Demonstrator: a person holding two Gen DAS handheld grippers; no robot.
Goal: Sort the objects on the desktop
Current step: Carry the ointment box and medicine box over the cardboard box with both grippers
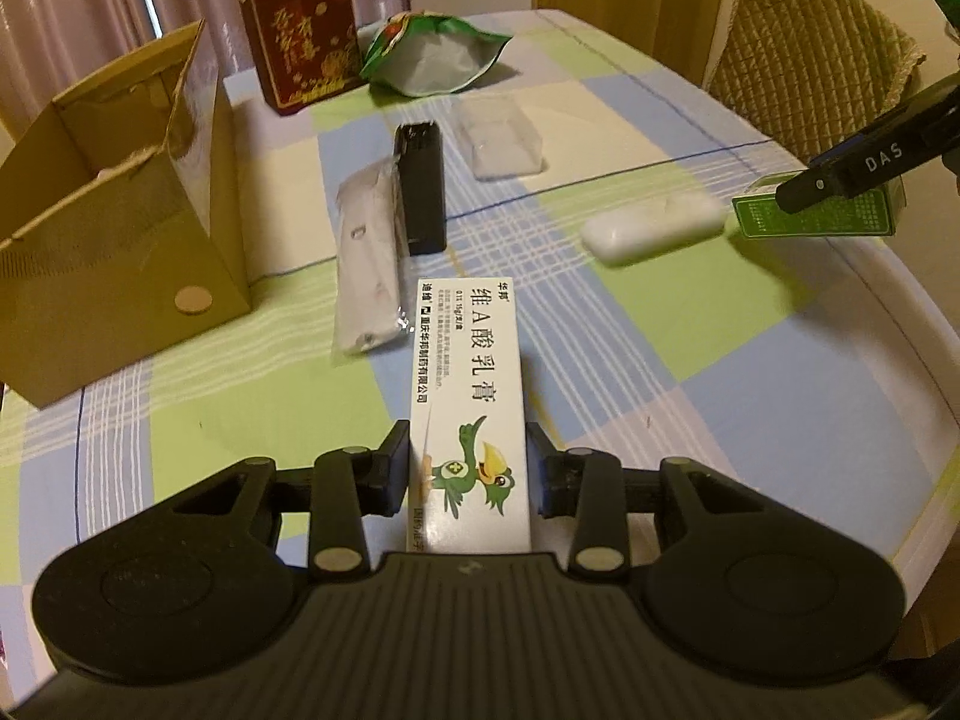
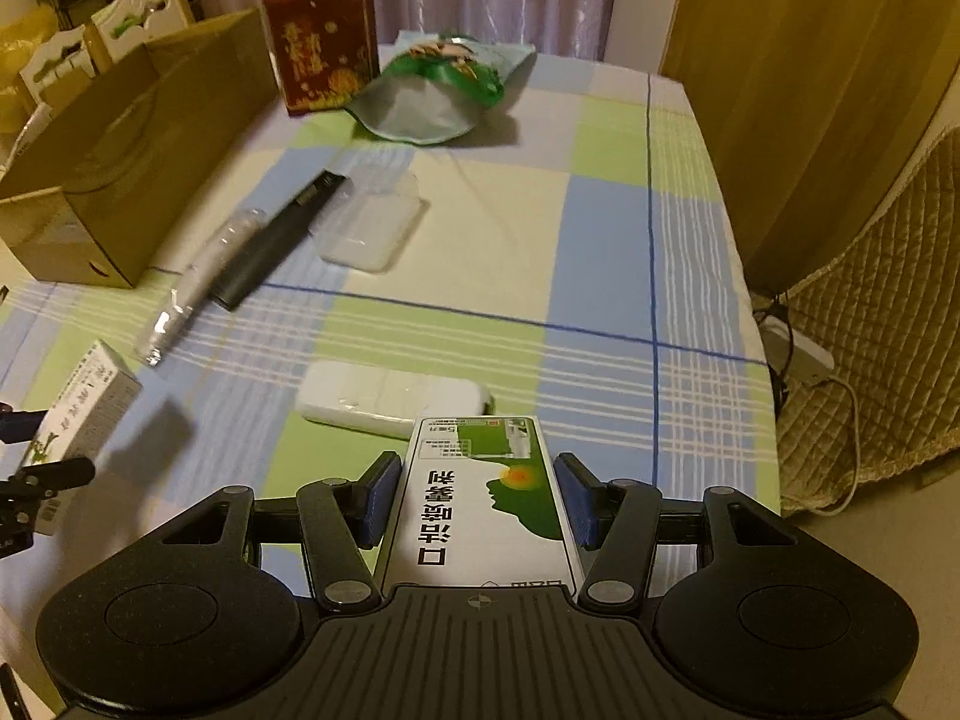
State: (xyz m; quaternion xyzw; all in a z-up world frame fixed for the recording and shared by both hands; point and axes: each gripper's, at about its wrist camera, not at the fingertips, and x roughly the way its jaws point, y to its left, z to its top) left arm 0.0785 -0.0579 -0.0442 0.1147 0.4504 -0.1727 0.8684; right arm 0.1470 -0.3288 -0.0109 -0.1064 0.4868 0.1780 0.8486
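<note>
Left gripper (image 1: 469,467): jaws closed against both long sides of one white ointment box (image 1: 468,396), which points away from the camera above the near part of the table.
Right gripper (image 2: 478,492): jaws pressed to both sides of one green-and-white spray box (image 2: 480,498), held just above the near edge of the table.
Table: one checked tablecloth (image 2: 606,252) in blue, green and cream covers it.
Cardboard box (image 1: 120,210): one, open at the top, standing at the left of the table.
Red carton (image 1: 303,30): one, upright at the far end, just right of the cardboard box.
Green snack bag (image 1: 429,51): one, lying beside the red carton at the far end.
Black bar (image 1: 420,186): one, flat in the middle, touching the wrapped item on its left.
Clear-wrapped white item (image 1: 369,258): one, long, lying alongside the black bar.
Clear plastic case (image 1: 498,138): one, right of the black bar, apart from it.
White oblong case (image 1: 654,228): one, lying to the right, near the spray box.
Chair (image 1: 810,54): one, with a quilted cover, at the far right beside the table.
</note>
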